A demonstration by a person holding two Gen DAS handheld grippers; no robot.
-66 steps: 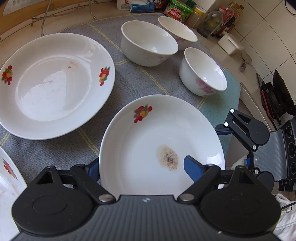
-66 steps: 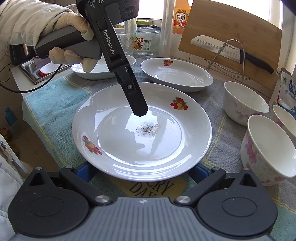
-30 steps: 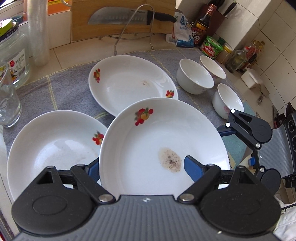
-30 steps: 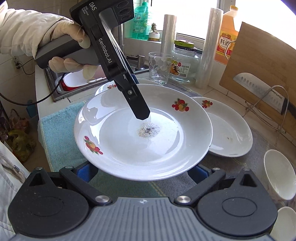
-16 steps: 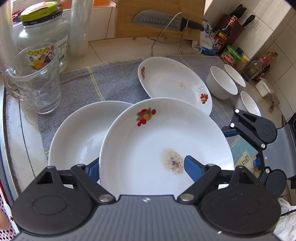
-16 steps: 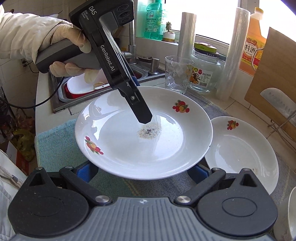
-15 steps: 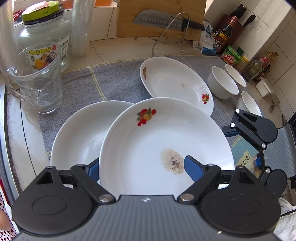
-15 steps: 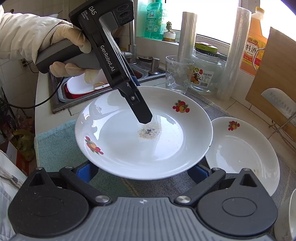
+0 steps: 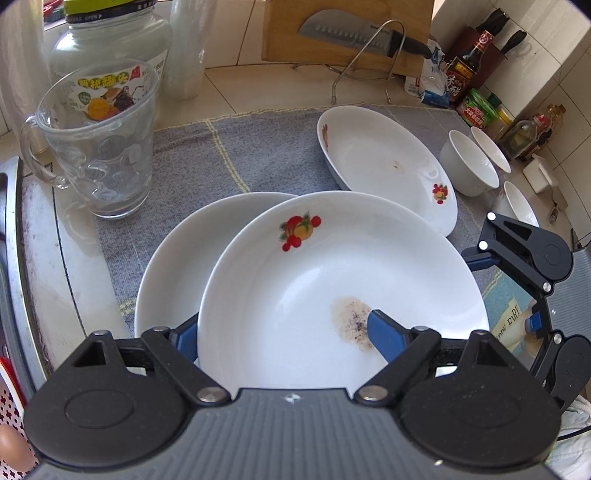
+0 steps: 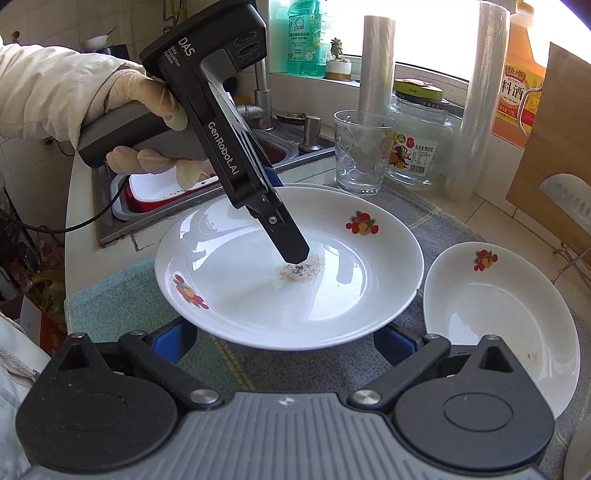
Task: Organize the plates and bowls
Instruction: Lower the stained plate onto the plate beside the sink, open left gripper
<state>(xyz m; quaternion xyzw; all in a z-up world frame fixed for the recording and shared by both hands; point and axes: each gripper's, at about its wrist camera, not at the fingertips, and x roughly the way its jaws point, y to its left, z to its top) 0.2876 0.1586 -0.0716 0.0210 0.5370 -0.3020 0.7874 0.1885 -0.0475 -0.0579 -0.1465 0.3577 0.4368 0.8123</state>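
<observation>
A white plate with fruit prints and a brown stain (image 9: pixel 343 273) is held in the air. My left gripper (image 9: pixel 284 334) is shut on its near rim, one finger inside the plate, one under it. My right gripper (image 10: pixel 284 341) stands at the opposite rim (image 10: pixel 291 341) with the plate between its fingers; whether it pinches is unclear. The plate (image 10: pixel 288 266) hangs over a second plate (image 9: pixel 184 254) on the grey cloth. A third plate (image 9: pixel 384 162) lies further right, also in the right wrist view (image 10: pixel 502 314). Three white bowls (image 9: pixel 467 168) stand at the far right.
A glass mug (image 9: pixel 99 144) and a jar (image 9: pixel 110 33) stand left of the plates. A sink with a red and white basin (image 10: pixel 162 190) lies beyond the counter edge. A cutting board with a knife (image 9: pixel 354 31) and sauce bottles (image 9: pixel 465 74) stand at the back.
The held plate has been carried left, away from the bowls, and now hangs lower over the leftmost plate by the glass mug. Both grippers moved with it.
</observation>
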